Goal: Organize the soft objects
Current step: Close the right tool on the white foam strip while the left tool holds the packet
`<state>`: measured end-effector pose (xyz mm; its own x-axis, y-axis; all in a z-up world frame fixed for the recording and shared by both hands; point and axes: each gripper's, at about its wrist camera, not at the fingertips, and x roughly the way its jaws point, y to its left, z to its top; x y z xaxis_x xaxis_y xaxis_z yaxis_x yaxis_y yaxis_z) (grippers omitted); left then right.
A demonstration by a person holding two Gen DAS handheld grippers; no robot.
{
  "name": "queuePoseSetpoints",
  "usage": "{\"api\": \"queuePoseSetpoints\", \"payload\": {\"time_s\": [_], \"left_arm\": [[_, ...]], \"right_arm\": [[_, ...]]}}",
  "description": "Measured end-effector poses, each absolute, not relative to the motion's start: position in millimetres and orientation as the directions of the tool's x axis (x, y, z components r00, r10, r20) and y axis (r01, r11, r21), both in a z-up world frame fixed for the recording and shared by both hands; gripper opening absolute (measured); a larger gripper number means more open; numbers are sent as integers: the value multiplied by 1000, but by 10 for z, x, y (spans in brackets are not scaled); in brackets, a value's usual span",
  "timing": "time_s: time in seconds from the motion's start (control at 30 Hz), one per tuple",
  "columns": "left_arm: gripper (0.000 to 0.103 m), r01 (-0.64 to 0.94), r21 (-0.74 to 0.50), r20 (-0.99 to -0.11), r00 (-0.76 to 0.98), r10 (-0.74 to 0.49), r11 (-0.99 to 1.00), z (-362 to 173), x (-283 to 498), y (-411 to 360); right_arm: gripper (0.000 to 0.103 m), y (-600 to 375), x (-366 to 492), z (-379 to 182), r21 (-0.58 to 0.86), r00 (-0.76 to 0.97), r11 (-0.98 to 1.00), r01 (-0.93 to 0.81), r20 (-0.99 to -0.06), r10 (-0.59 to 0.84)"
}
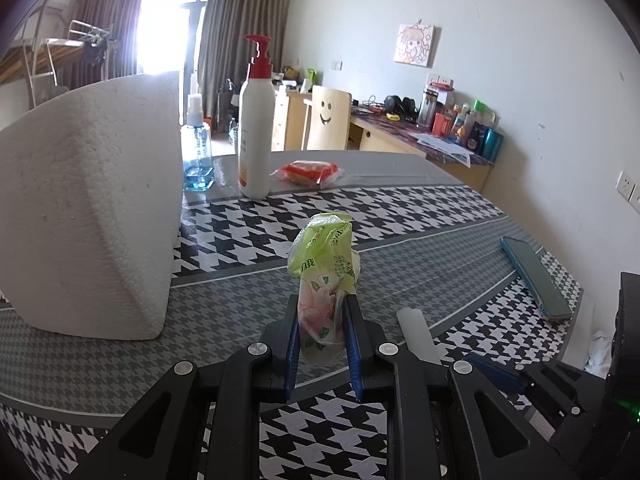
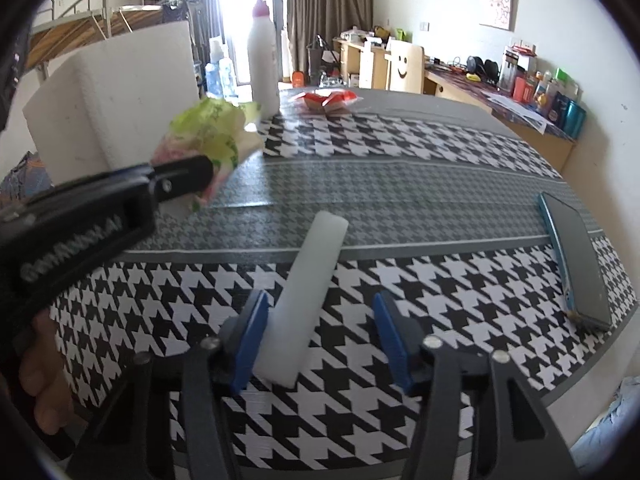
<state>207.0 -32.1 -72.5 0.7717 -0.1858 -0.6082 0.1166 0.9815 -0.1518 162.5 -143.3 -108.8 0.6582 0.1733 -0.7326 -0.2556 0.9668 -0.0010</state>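
Left gripper (image 1: 322, 312) clamped on a green floral tissue pack (image 1: 325, 264) lifted off the houndstooth table (image 1: 420, 208), right gripper (image 2: 320, 320) fingers apart around a white foam strip (image 2: 308, 280) lying near, big white foam block (image 1: 88, 208) far left

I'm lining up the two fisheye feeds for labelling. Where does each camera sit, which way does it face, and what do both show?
Left wrist: sits on the left gripper, facing along its fingers across the houndstooth table toward the window; its own jaws are clamped on a green tissue pack.
Right wrist: sits on the right gripper, facing the same way; its own jaws straddle a white foam strip, and a hand shows at left.
Shared: tissue pack, foam strip, big white foam block, pump bottle, phone.
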Motion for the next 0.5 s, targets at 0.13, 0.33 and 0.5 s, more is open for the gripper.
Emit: {"api": "queuePoseSetpoints", "payload": {"time_s": [0.13,0.33,0.5], "left_arm": [[22,116,-160,-601,776,-190,980,-713,2041,-284],[22,136,-158,-592,780,-204,978,-709,2006,-290],[21,139,-151,-580,789,-202,979,-688,1976,-303]], "right_arm": [[46,-1388,1582,-1066,-5,651,969,-247,-742,162],[30,-1339,1532,-1055,18,641,965,-262,-745,188],[22,-1378,1540,-1051,35,634,963,-266,-746,202]]}}
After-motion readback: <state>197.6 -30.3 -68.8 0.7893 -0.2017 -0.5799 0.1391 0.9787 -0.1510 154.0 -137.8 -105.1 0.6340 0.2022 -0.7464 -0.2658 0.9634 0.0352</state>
